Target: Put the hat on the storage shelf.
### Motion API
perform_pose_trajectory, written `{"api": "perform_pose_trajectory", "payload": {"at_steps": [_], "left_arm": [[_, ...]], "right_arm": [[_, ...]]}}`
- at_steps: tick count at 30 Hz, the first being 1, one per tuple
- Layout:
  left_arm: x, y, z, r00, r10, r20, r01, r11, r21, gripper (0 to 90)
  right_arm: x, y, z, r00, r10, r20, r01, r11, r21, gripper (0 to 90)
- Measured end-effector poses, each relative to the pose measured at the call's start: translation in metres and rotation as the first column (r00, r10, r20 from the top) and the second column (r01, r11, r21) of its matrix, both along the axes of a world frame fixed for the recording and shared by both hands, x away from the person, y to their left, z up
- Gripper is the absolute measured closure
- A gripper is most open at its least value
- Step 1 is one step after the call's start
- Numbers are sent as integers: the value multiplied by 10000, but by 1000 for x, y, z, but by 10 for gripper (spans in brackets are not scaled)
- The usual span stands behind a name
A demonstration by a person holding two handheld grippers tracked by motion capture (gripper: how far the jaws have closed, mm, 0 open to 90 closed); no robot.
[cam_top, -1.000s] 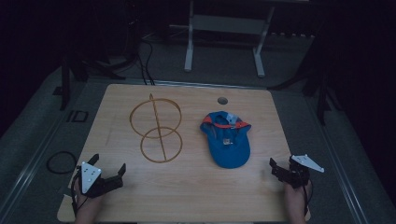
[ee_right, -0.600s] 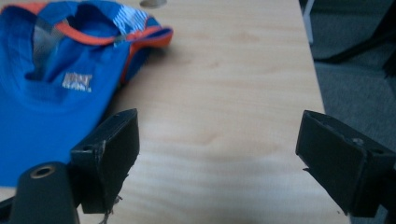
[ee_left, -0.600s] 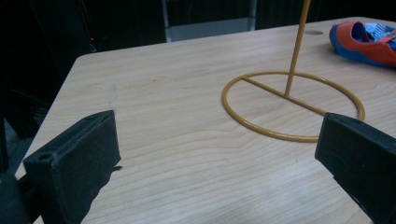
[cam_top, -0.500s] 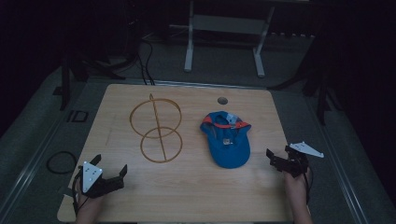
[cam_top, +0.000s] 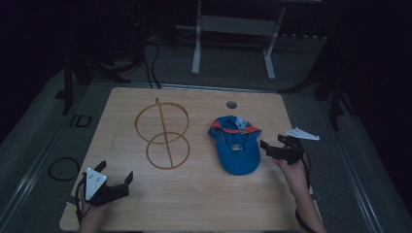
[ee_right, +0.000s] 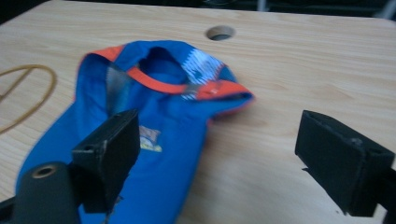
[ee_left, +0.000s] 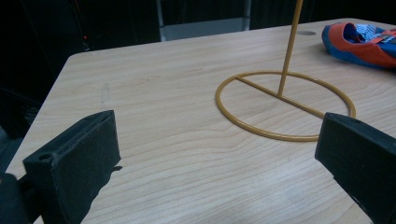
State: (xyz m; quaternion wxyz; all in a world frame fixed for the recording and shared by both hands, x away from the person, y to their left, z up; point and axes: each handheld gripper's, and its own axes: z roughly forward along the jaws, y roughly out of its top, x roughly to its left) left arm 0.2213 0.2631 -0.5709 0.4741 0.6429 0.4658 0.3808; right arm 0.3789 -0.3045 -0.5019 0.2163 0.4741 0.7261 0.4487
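Note:
A blue cap with orange trim lies on the wooden table, right of centre; in the right gripper view the cap sits just ahead, partly behind the left jaw. My right gripper is open at the cap's right edge, held by a hand. A yellow wire stand with a round base and an upright ring stands left of centre; its base shows ahead in the left gripper view. My left gripper rests open near the table's front left corner, nothing between its jaws.
A round cable hole is in the table near the far edge. A metal frame stands on the dark floor beyond the table. A cable loop lies on the floor at the left.
My right gripper has moved left and forward from the table's right edge up to the cap. The left gripper has stayed in place.

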Motion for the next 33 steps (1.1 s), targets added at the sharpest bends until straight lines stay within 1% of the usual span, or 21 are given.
{"api": "perform_pose_trajectory", "payload": {"at_steps": [1,3,5,8,9,10,12,15,16,17,18,20,22,23,25,26,27,29,30,32,33], "left_arm": [[0,0,0,10000,4,2,-4,10000,17,3],[0,-1,0,10000,32,-78,-30,9997,232,2],[0,-1,-1,10000,2,-74,1,9994,333,3],[1,-1,-1,10000,-13,-54,14,9998,185,3],[1,-1,-1,10000,4,-30,-4,9999,131,2],[1,-1,-1,10000,-19,-15,19,10000,94,2],[1,0,-1,10000,-13,60,13,10000,-59,2],[0,0,0,9999,6,122,-4,9998,-177,2],[0,0,0,9999,61,103,-59,9998,-189,2],[1,0,0,9999,90,69,-88,9998,-181,2],[1,0,-1,9999,89,46,-89,9998,-151,2],[2,0,-1,9994,295,-199,-294,9995,96,2],[2,2,-1,9992,187,-341,-197,9994,-287,2],[2,3,0,9992,188,-355,-204,9988,-442,3],[2,4,0,9991,195,-389,-217,9982,-558,2],[2,5,-1,9991,170,-396,-194,9979,-611,2],[2,5,-1,9991,173,-392,-198,9979,-625,2],[3,5,-1,9993,159,-350,-181,9978,-638,2],[2,5,-1,9995,171,-263,-186,9980,-603,2],[2,4,-1,9995,129,-288,-144,9985,-519,3],[2,4,-1,9996,49,-288,-66,9983,-584,2]], "right_arm": [[4,3,0,10000,49,80,-49,10000,-56,163],[13,9,1,9997,215,137,-212,9995,-243,195],[21,14,3,9992,336,209,-327,9987,-392,220],[33,23,4,9986,494,170,-485,9976,-486,231],[36,26,4,9985,530,162,-520,9971,-553,247],[40,28,4,9984,551,98,-544,9967,-606,251],[48,32,4,9978,657,4,-655,9963,-564,250],[57,38,5,9972,743,-55,-745,9947,-706,260],[60,40,5,9965,834,-43,-835,9931,-822,291],[63,42,4,9968,797,-38,-797,9924,-934,295],[67,43,4,9967,808,-28,-807,9926,-907,294],[74,47,2,9975,706,-92,-712,9925,-992,295],[80,51,1,9970,762,-136,-772,9919,-1012,295],[84,54,-1,9971,729,-205,-747,9904,-1159,295],[91,57,-4,9967,724,-360,-764,9890,-1263,295],[94,59,-6,9968,669,-433,-725,9870,-1434,295],[97,62,-7,9965,635,-543,-714,9847,-1588,295],[102,65,-11,9951,669,-731,-786,9821,-1711,295],[105,67,-12,9948,638,-791,-775,9798,-1842,295],[111,69,-15,9936,652,-923,-817,9786,-1887,294],[116,70,-17,9923,552,-1112,-763,9779,-1949,295]]}}
